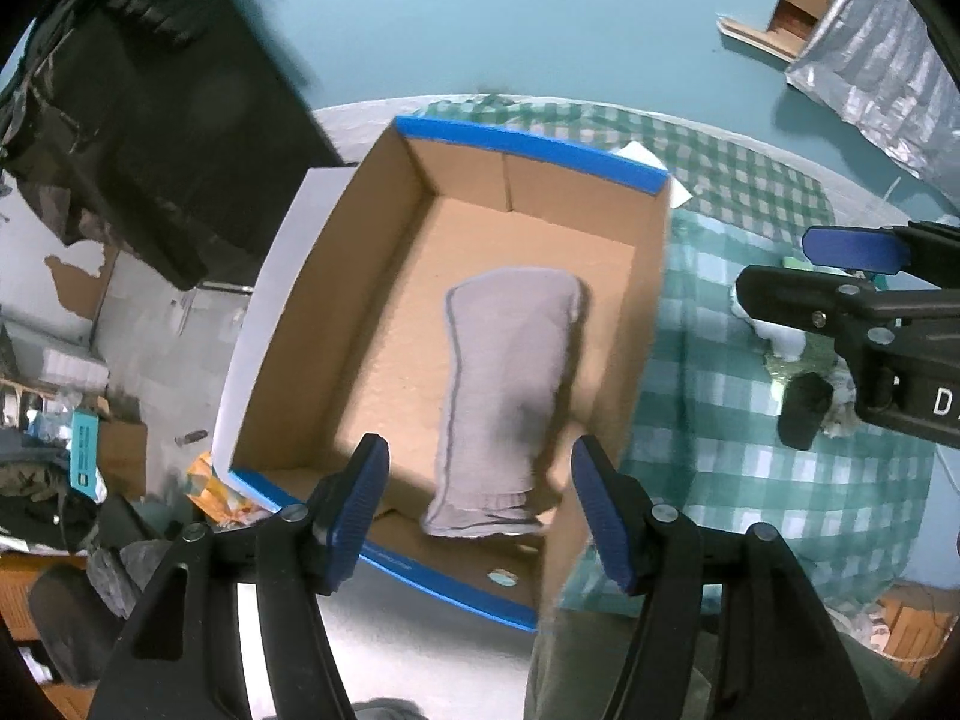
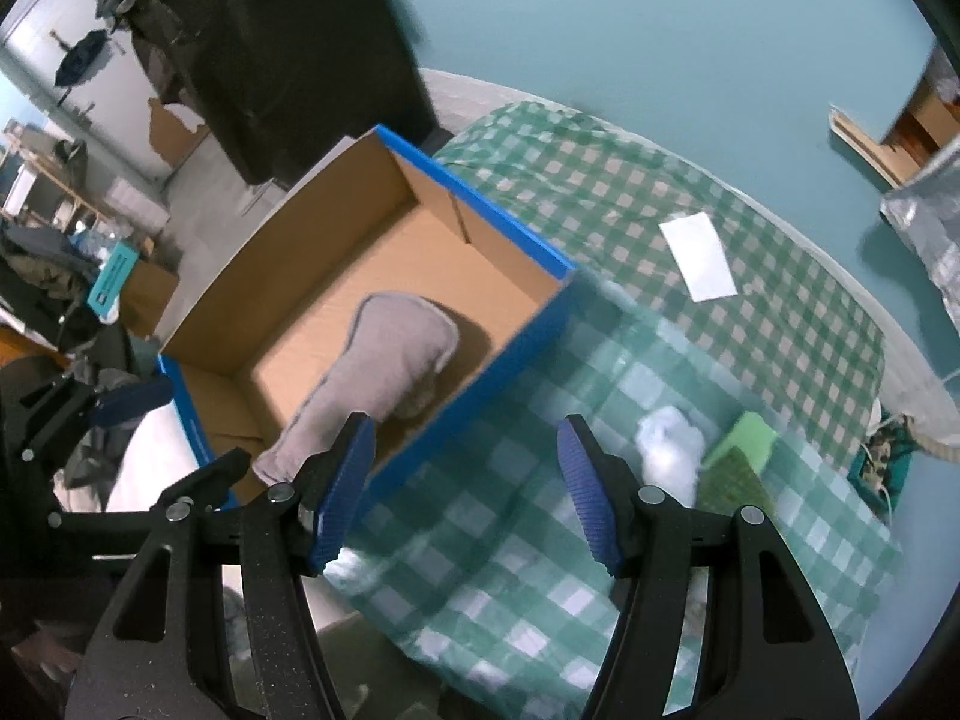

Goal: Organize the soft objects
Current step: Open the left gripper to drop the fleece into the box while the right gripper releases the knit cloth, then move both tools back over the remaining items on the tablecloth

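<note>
Our left tool (image 1: 480,510) is spread wide and empty. Just ahead of it a grey sock (image 1: 507,402) lies flat in the cardboard box (image 1: 372,252), its long axis running straight away from us, cuff nearest. Our right tool (image 2: 465,492), likewise wide and empty, hovers over the checked cloth (image 2: 660,228); white stuffing (image 2: 669,444) and a green sponge (image 2: 747,438) lie to its right.

Your left-wrist view: close above the cardboard box (image 1: 456,324), looking down. Right-wrist view: beside it, sharing box and checked cloth (image 2: 600,228).

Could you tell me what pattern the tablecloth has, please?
The tablecloth is green-and-white checked, clearest in the right wrist view.
</note>
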The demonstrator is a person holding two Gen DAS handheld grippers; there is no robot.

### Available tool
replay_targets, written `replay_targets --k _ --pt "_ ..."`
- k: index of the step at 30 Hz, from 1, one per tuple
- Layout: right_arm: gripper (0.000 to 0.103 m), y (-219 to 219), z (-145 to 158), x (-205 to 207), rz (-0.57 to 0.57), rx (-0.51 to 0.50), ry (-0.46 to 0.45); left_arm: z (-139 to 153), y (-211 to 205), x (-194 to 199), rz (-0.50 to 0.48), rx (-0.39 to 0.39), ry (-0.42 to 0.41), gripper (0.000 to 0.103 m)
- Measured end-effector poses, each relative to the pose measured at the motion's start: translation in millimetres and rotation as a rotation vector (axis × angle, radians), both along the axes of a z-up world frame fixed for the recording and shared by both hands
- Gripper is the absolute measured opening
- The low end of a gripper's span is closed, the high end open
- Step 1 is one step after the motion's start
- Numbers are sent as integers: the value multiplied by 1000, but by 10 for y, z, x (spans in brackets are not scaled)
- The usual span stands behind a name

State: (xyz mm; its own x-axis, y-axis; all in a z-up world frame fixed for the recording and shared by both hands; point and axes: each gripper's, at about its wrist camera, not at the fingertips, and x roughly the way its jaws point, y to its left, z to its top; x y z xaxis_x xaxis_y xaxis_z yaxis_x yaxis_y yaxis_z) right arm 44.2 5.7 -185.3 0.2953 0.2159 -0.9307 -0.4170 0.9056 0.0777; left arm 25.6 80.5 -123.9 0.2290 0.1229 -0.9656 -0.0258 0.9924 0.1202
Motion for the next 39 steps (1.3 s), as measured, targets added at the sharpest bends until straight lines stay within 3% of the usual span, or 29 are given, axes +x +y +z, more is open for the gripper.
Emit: replay_targets --k 24,39 --pt "64 -1375 158 -214 -234 -4 -23 178 -926 152 -206 -1 -15 70" --pt "65 -2095 -151 -273 -368 -27 31 -39 -1438 230 -284 -33 37 76"
